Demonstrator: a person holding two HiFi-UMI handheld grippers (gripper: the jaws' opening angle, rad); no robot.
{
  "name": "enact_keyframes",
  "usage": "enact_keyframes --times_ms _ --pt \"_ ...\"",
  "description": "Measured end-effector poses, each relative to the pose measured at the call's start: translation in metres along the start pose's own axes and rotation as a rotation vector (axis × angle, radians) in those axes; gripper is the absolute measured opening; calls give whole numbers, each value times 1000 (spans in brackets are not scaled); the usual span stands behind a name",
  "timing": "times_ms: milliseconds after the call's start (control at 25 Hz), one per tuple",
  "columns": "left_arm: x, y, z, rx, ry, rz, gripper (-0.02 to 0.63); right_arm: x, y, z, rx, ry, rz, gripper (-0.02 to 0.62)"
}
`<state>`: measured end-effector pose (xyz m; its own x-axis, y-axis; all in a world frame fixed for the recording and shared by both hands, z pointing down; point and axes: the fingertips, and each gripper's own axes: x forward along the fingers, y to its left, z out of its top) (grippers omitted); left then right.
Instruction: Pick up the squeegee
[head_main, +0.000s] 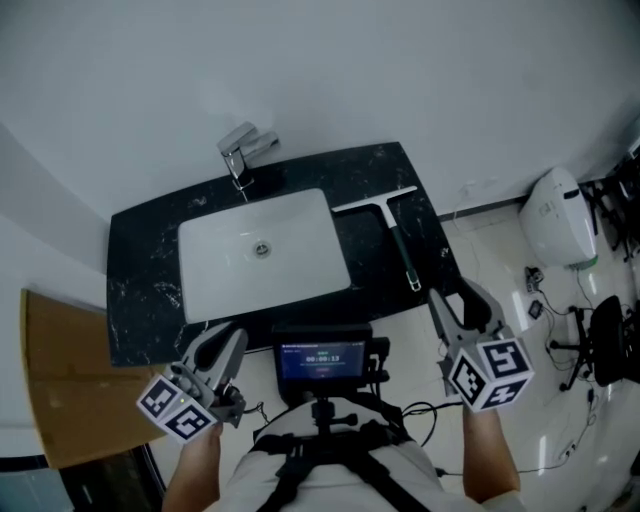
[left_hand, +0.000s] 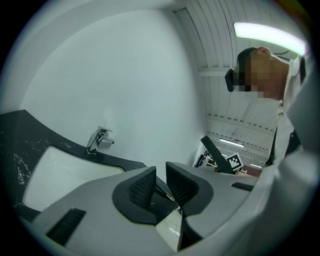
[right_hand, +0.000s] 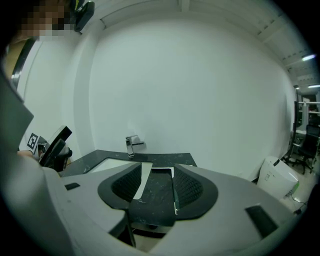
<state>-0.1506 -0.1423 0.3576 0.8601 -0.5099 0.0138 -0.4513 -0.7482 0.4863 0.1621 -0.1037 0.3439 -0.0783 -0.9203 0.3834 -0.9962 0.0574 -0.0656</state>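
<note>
**Head view.** A black stone-look counter (head_main: 140, 260) veined with white carries a glossy white rectangular sink (head_main: 262, 250). A chrome block-shaped faucet (head_main: 243, 150) stands behind the sink against a plain white wall (head_main: 300, 70). The squeegee (head_main: 392, 232) lies flat on the counter just right of the sink. Its thin pale T-bar points toward the wall and its dark slim handle runs to the front edge. The left gripper (head_main: 222, 340) and right gripper (head_main: 460, 305) are grey plastic, each with a cube of black-and-white square markers. Both hang in front of the counter, well short of the squeegee. A small screen (head_main: 322, 360) shows digits too small to read. A brown board (head_main: 70, 370) lies at the left. At the right, a white rounded bin (head_main: 560, 215) and a black chair (head_main: 605, 340) stand on shiny pale floor tiles.

**Left gripper view.** The left gripper (left_hand: 161, 182) has ribbed black pads with only a narrow slot between them, and nothing is in it. Beyond are the faucet (left_hand: 98, 140), the sink (left_hand: 55, 172), a slatted ceiling with a strip light (left_hand: 267, 35), and the right gripper (left_hand: 220, 157).

**Right gripper view.** The right gripper (right_hand: 157, 187) has its pads spread wide with nothing held. The veined counter (right_hand: 159, 187) shows through the gap, with the faucet (right_hand: 132, 145) far behind. The squeegee cannot be made out with certainty here.
</note>
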Motion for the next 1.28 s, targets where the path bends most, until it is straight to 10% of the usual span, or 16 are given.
enact_keyframes --times_ms 1280 --pt "12 9 -8 -39 52 -88 57 12 20 -15 14 16 -15 202"
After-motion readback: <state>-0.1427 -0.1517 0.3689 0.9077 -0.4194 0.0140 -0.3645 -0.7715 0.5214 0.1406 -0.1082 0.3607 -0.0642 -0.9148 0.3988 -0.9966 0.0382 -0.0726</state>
